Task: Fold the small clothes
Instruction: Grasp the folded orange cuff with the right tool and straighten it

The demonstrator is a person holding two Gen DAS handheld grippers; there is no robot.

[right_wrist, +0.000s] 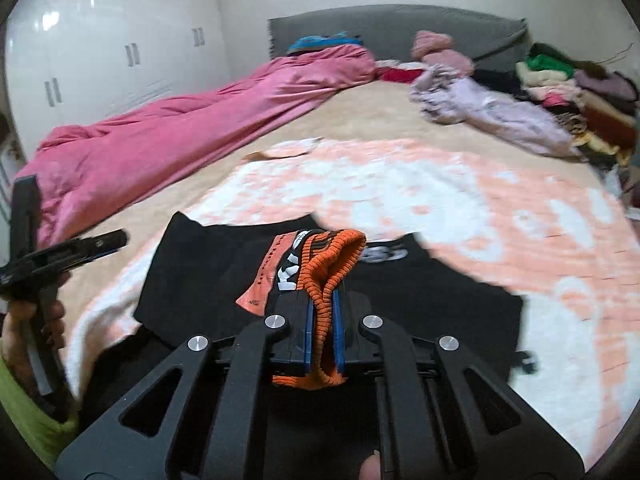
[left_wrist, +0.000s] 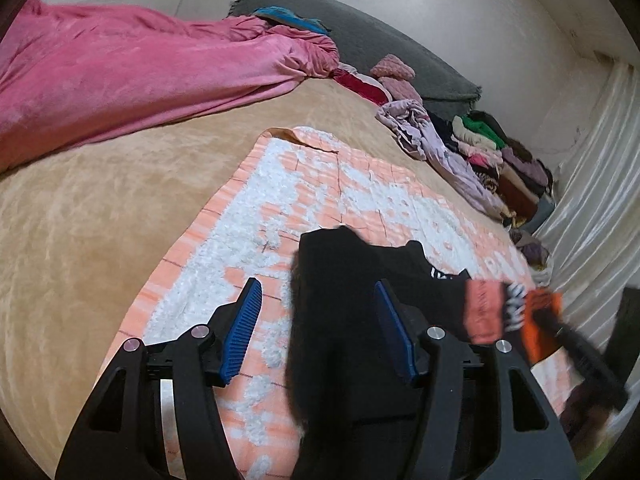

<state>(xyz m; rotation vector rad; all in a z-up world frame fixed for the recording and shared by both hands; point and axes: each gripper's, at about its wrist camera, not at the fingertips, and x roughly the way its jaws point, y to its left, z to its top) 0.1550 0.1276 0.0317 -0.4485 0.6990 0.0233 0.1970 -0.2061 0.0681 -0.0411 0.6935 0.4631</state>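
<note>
A small black garment [right_wrist: 420, 292] with an orange ribbed waistband [right_wrist: 332, 260] lies on an orange-and-white towel [right_wrist: 400, 184] on the bed. My right gripper [right_wrist: 322, 320] is shut on the waistband and holds it bunched up above the cloth. My left gripper [left_wrist: 318, 300] is open; a fold of the black garment [left_wrist: 332, 280] hangs between its blue pads [left_wrist: 246, 312], nearer the right one. The right gripper also shows in the left wrist view [left_wrist: 576, 340], blurred, at the waistband [left_wrist: 540, 320]. The left gripper shows at the left edge of the right wrist view [right_wrist: 104, 242].
A pink blanket [left_wrist: 120, 76] lies along the bed's far left. A grey headboard cover [right_wrist: 400, 28] stands at the back. A lilac garment [left_wrist: 440, 148] and a pile of folded clothes [left_wrist: 500, 152] lie along the right edge. White wardrobes [right_wrist: 108, 48] stand to the left.
</note>
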